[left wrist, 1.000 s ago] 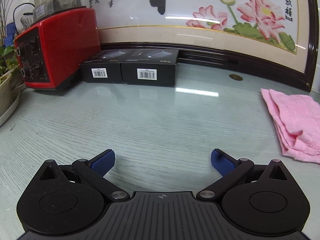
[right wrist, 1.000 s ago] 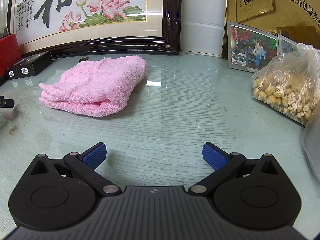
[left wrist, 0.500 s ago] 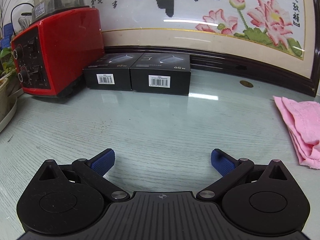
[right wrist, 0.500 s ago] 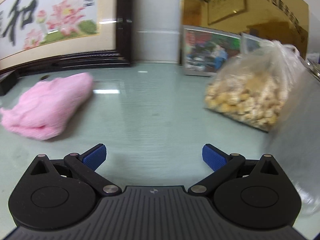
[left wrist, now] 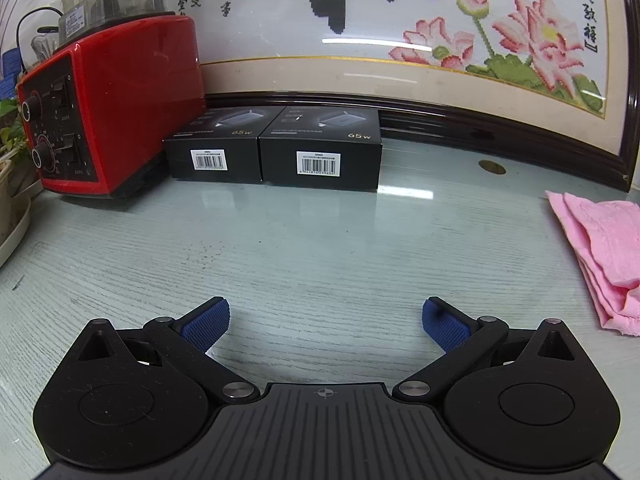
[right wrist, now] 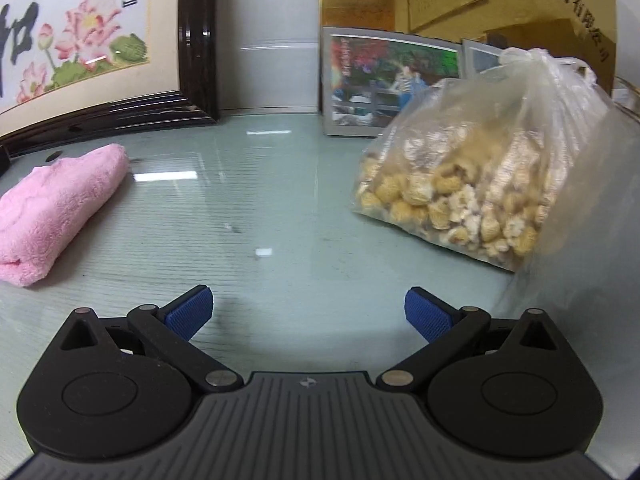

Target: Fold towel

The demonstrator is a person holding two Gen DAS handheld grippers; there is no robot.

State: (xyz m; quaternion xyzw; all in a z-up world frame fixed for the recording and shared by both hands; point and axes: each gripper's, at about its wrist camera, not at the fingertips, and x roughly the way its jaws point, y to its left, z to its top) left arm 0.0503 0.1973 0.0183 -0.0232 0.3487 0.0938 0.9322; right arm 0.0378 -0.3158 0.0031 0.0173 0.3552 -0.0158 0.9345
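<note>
Two black boxes with barcode labels sit side by side, touching, at the back of the worktop, against the dark frame of a large stitched picture of lotus flowers and black characters; just left of the boxes stands a red appliance with two round knobs, and a potted plant shows at the far left edge. The left gripper is spread wide over bare worktop and holds nothing. The pink towel lies folded in layers at the right edge of that view, apart from the fingers. In the right wrist view the towel rests to the left, near the picture frame, while a knotted clear plastic bag of pale yellow lumps sits to the right in front of two leaning photographs. The right gripper is also spread wide and empty, with open worktop between towel and bag. The worktop is pale grey-green with a wood grain, glossy, mirroring ceiling lights
</note>
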